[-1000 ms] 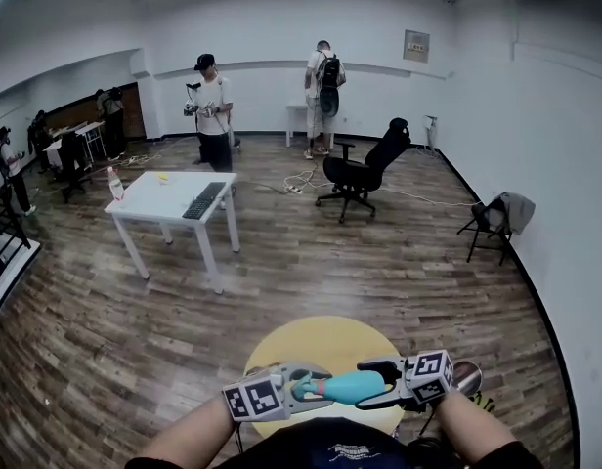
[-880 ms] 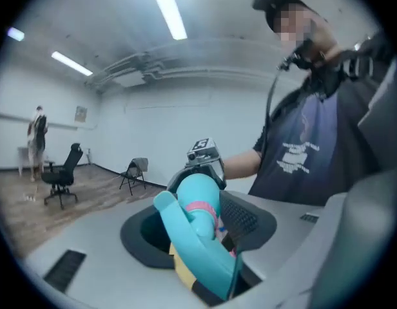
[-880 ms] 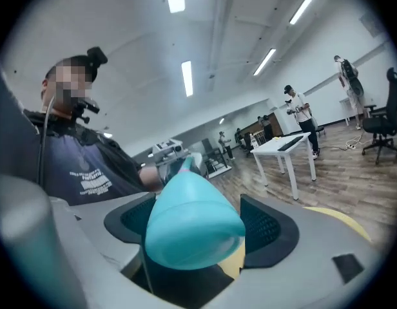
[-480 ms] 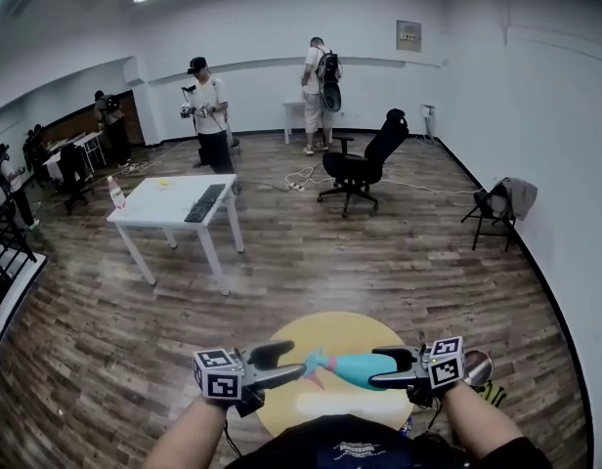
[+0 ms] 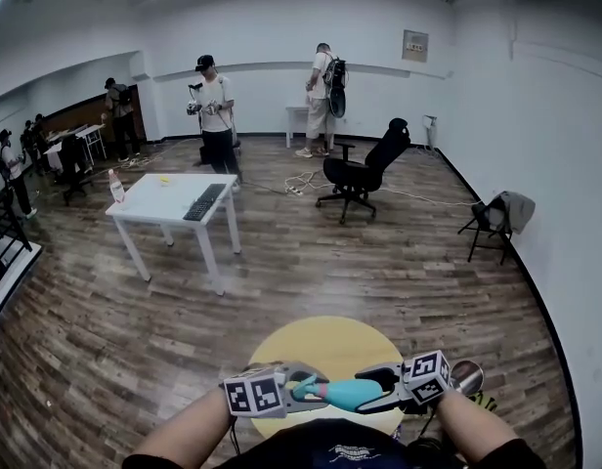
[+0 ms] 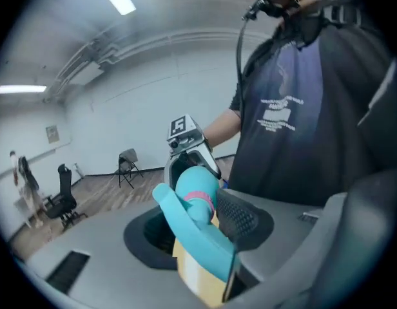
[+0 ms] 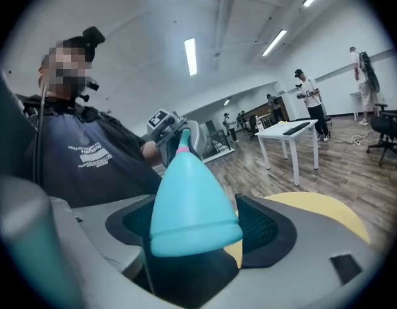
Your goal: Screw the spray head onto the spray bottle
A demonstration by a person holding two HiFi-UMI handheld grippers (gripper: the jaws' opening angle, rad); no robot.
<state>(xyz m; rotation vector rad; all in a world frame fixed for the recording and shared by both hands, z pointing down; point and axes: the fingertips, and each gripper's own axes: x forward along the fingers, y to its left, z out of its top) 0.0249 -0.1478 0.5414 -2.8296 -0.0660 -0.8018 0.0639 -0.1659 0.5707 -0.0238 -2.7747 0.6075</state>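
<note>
the person is holding both grippers close to the chest, above a round yellow table (image 5: 325, 345), with the teal spray bottle (image 7: 189, 205) lying on its side in the air between them. the right gripper (image 5: 367, 391) is gripping the bottle's wide body; its jaws are standing far apart, and the black ribbed pads are pressing on the body from either side in the right gripper view. the bottle's narrow neck is pointing away from that gripper, toward the left gripper (image 5: 311, 389).

the left gripper is facing the right one, and its jaws are closing on the teal spray head (image 6: 198, 227), which is sitting between them with the pads against it (the head's long trigger arm is slanting down across the near pad in the left gripper view). a pink collar (image 6: 198, 198) is showing where the head is meeting the bottle's neck; whether the thread is fully seated is not something i am able to tell.

farther off on the wood floor, a white table (image 5: 159, 198) is carrying a dark keyboard (image 5: 203, 201), a black office chair (image 5: 365, 169) is standing near the middle of the room, and several people are standing along the back wall.
</note>
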